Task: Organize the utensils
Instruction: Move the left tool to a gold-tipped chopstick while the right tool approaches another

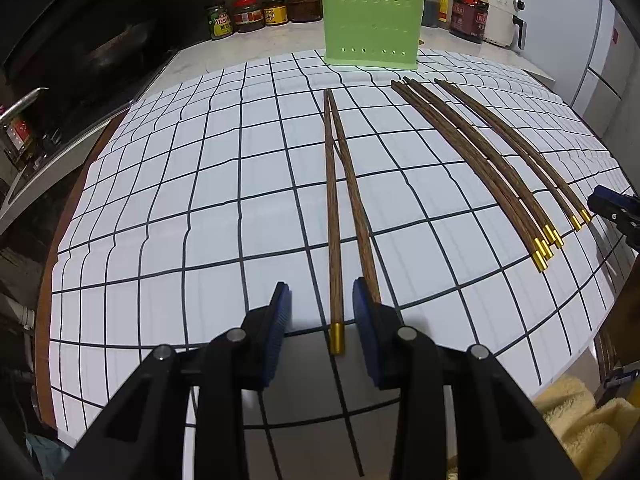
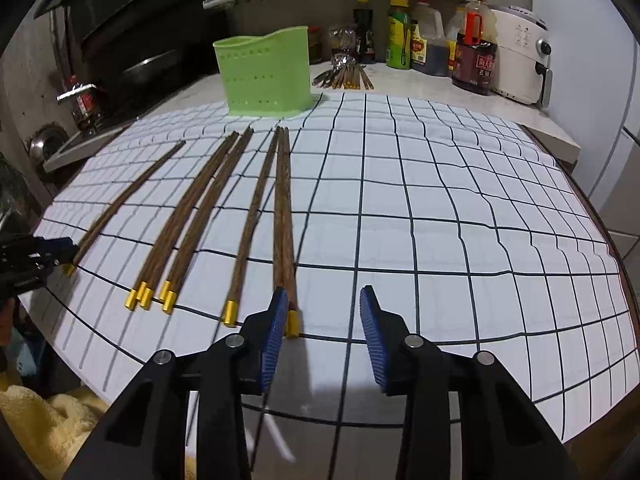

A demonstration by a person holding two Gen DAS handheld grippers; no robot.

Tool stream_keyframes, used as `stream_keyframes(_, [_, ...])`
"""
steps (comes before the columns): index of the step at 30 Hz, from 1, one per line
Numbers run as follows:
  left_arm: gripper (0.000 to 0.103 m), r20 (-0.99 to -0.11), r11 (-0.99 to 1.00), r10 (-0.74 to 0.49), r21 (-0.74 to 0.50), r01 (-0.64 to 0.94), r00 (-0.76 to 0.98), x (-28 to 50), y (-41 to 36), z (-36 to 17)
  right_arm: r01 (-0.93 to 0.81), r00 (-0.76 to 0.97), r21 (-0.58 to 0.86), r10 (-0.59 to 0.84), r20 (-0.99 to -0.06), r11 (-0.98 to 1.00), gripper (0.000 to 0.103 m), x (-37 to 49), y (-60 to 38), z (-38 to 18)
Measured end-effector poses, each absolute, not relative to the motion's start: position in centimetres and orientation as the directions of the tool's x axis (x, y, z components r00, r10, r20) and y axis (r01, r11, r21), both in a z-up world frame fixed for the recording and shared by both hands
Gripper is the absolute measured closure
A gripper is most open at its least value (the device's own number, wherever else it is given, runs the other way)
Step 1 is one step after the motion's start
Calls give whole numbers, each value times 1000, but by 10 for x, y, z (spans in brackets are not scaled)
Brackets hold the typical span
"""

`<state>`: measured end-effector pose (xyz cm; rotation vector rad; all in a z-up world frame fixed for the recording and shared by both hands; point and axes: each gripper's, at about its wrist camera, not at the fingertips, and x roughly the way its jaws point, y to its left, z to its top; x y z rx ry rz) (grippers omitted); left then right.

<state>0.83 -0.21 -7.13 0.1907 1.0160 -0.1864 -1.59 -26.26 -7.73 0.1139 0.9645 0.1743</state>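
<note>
1. Left gripper (image 1: 320, 312) is hanging low over the near edge of the grid mat (image 1: 160, 184). Its blue pads (image 1: 280, 320) are partway open w/ a gap between them.
2. One pair of chopsticks (image 1: 335, 200) is lying on the mat, tips touching at the far end. The left stick's gold cap is sitting in the gap, not touching either pad. The right stick is running under the right pad; can't tell if it's touching.
3. Right gripper (image 2: 324, 312) is also partway open, w/ nothing between its pads (image 2: 276, 320).
4. Another pair of sticks (image 2: 282, 208) is lying just left of that gap. Its gold cap is peeking out right by the left pad; can't tell if touching.
5. More chopsticks (image 2: 192, 216) are lying in a bunch on the mat, between the two grippers.
6. Green holder (image 2: 262, 76) is standing upright at the far edge of the mat, well apart from both grippers.
7. Bottles & jars (image 2: 476, 52) are standing on the counter behind it.
</note>
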Motion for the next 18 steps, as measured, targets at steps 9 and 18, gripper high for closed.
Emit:
stream_keyframes(9, [70,-858,968,-64,71,241,510,10,-1,-71,-143,550,140,196,-812,980,77,-6,-253,-80])
stream_keyframes(18, [70,-825,956,-122,53,290,552,-13,3,-73,-173,582,123,202,-787,977,84,-17,-254,-85])
